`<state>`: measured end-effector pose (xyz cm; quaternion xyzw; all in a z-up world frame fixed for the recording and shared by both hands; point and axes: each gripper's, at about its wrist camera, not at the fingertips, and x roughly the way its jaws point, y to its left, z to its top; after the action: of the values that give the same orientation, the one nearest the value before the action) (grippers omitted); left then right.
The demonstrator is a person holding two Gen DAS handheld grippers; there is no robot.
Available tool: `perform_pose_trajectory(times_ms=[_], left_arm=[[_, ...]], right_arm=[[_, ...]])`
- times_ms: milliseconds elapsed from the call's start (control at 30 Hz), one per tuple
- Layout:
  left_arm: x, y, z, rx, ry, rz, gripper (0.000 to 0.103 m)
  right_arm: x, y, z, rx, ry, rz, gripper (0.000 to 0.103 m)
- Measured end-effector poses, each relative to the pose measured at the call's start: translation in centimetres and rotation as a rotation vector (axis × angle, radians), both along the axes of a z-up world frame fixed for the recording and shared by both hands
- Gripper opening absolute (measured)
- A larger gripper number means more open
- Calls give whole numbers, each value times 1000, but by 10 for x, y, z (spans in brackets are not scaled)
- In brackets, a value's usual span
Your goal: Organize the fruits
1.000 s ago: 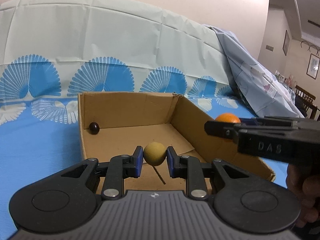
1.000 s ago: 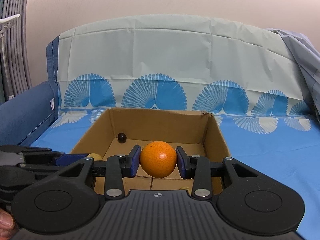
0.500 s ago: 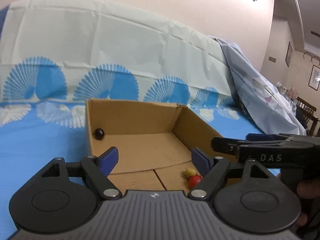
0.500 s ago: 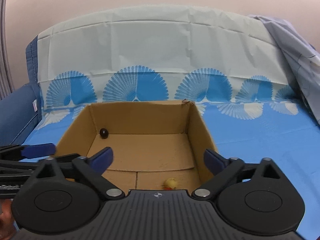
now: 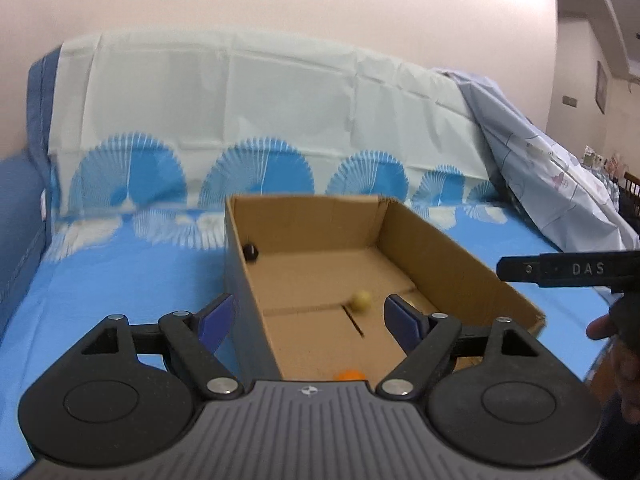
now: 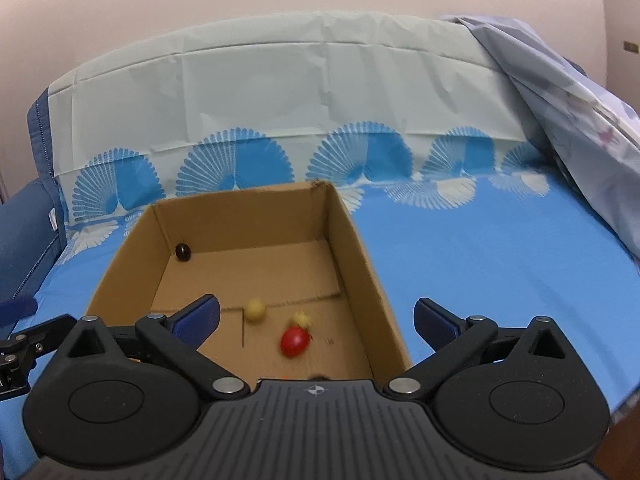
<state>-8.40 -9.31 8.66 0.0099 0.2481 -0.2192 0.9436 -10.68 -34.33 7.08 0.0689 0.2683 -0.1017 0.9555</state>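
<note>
Orange fruit [image 5: 350, 375] mostly hidden behind left gripper body, only a sliver shows. Small yellow fruit [image 5: 361, 301] motion-blurred. Yellow lump [image 6: 302, 319] beside red fruit [image 6: 294, 341] too blurry to identify.

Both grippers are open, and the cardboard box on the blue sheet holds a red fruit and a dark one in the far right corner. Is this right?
Not quite. The dark fruit sits in the far left corner of the box, as the right wrist view shows. The rest holds: both grippers are open, and the red fruit lies inside.
</note>
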Motion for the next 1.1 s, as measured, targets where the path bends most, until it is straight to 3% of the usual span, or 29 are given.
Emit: perform_pose_trajectory(times_ms=[100, 167, 400, 633, 1100], left_arm=[[-17, 2, 1, 2, 29, 29, 90], [-29, 1, 1, 15, 38, 60, 103], [-48, -8, -8, 26, 138, 93, 103], [-32, -23, -23, 95, 173, 100, 103], [-24, -27, -25, 82, 181, 115, 103]], right_arm=[[-15, 1, -2, 20, 39, -6, 102], [-25, 4, -2, 22, 50, -1, 102], [-48, 14, -4, 32, 49, 20, 102], [-36, 20, -14, -21, 92, 24, 102], [-28, 30, -22, -64, 126, 34, 102]])
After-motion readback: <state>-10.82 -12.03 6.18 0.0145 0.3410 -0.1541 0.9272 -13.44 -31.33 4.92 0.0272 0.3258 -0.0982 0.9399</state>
